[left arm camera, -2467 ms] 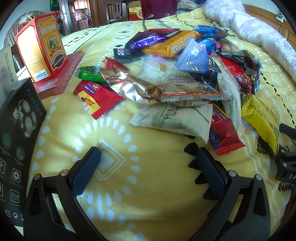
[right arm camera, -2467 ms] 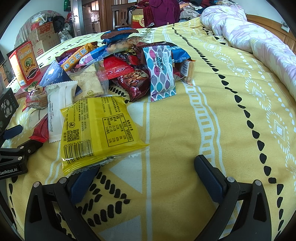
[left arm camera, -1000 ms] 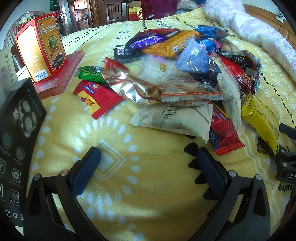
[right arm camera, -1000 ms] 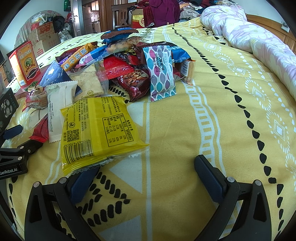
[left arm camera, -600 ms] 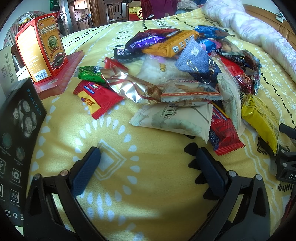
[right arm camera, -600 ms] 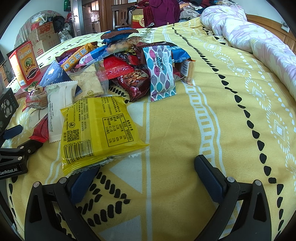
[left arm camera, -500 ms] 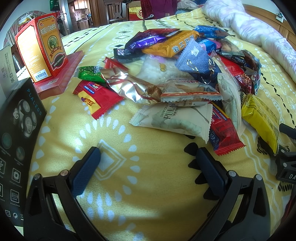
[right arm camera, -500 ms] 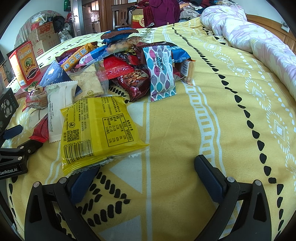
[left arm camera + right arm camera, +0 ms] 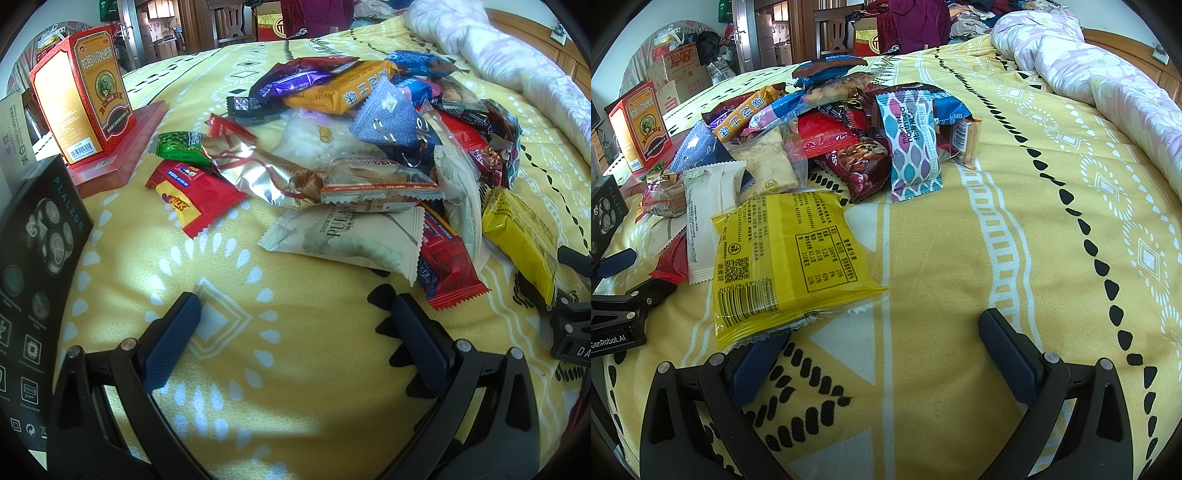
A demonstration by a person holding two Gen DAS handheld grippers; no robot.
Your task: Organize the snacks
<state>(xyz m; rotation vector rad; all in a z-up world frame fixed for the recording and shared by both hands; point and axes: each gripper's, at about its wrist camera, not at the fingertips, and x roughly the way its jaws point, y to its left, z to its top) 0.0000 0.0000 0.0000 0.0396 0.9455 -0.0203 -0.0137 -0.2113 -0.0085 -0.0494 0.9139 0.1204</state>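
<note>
Both grippers sit low on the yellow patterned bedspread (image 9: 1015, 229), and each has its jaws spread wide with nothing between them. The left gripper (image 9: 295, 328) faces the near edge of the snack pile (image 9: 369, 155) at the centre of its frame, with bare bedspread between the jaws. Its view alone shows the red packet (image 9: 192, 199) at centre left, the green packet (image 9: 177, 147) above it, the white PULA packet (image 9: 351, 236) lying long-side across the frame, and the black shaver box (image 9: 37, 266) standing at the left edge. The red carton (image 9: 81, 99) stands upright at upper left. The right gripper (image 9: 882, 332) sits just below the yellow packet (image 9: 786, 262), whose lower left corner overlaps the left finger (image 9: 753, 362); the printed back faces up, long axis running from lower left toward the upper centre. Only this view shows the teal patterned packet (image 9: 912, 144) pointing up-frame and the pink quilt (image 9: 1108, 70) at upper right.
</note>
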